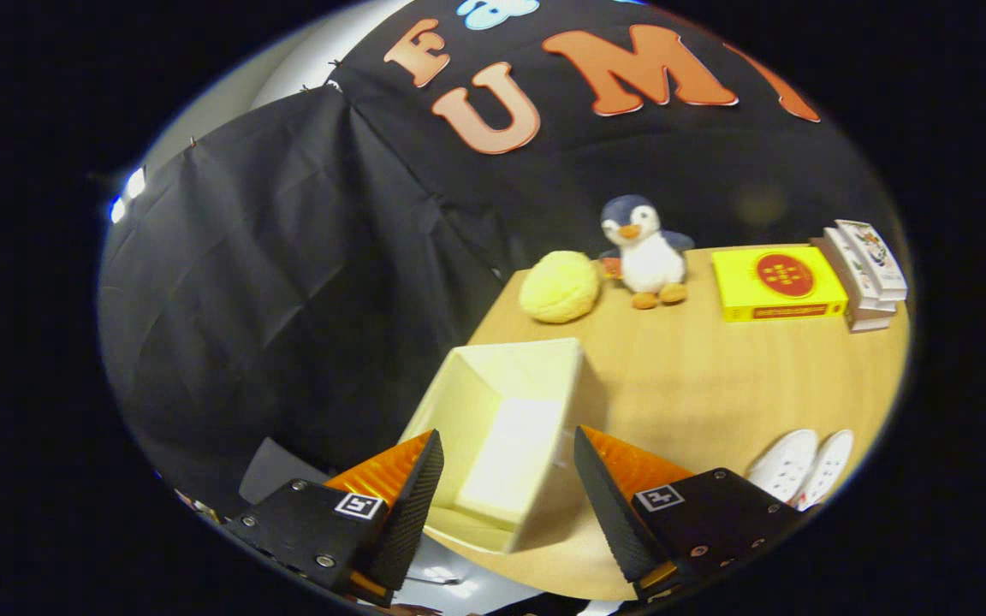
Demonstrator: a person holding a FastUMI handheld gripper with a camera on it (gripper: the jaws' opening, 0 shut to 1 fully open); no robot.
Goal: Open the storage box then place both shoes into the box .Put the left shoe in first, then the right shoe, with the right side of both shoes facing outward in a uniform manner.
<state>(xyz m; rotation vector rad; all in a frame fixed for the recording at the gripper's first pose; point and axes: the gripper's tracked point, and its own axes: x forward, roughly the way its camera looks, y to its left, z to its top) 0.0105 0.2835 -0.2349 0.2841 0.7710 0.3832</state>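
Gripper [508, 466] fingers spreading wide above the open storage box [506, 428] at lower centre, shoes [801, 466] lying lower right on the surface [715, 376]

No words or numbers can be read. The yellow box [777, 282] at the table's [715, 385] back edge has a red round sign, too blurry to read. The gripper [506, 479] carries small black-and-white square marks, and its fingers are spread apart.

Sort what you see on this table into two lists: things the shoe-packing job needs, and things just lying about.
Needed for the job:
storage box, open, partly between the tongs, which are open and grip nothing
pair of white shoes, on the table beside the box

Just lying about:
yellow ball
toy penguin
yellow carton
stack of small boxes
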